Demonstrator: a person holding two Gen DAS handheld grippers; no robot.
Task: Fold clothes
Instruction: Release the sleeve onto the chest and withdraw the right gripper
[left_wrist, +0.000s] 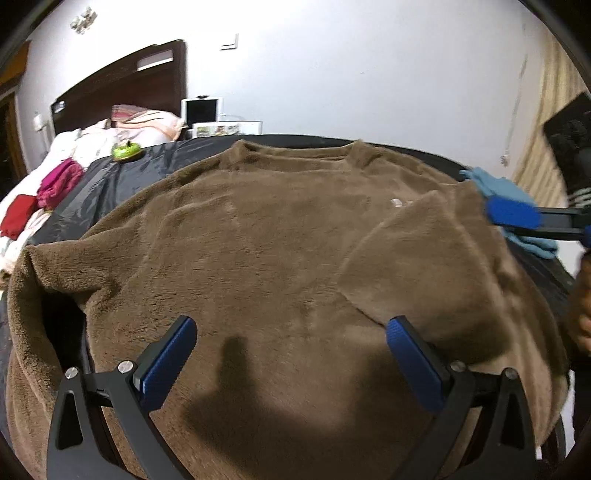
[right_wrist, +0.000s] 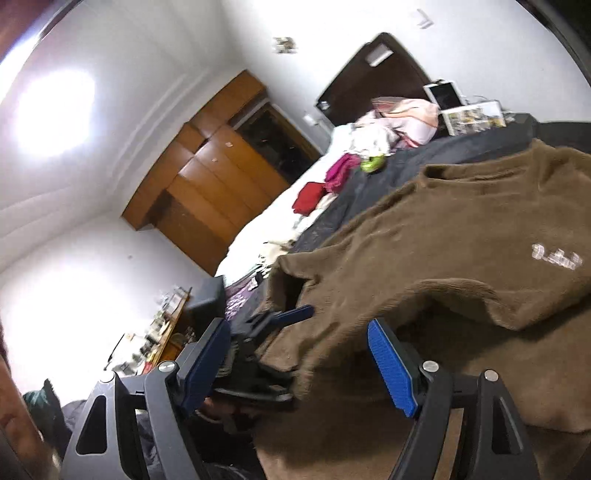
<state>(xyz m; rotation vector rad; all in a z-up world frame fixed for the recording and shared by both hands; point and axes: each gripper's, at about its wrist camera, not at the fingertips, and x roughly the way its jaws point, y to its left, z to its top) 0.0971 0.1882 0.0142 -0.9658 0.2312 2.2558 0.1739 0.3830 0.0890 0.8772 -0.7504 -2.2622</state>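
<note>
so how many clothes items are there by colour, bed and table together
brown: 1, the fleece sweater spread on the table
light blue: 1, a folded garment at the table's right edge
magenta: 1, a crumpled garment on the bed
red: 1, a folded garment on the bed
total: 4, not counting the pale bedding pile

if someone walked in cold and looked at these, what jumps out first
A big fuzzy brown sweater fills the middle, spread front up on a dark sheet, one sleeve folded across its chest. The left gripper hovers open over its hem, blue-padded fingers wide apart. Behind on the left lies a bed strewn with pink and red clothes.
</note>
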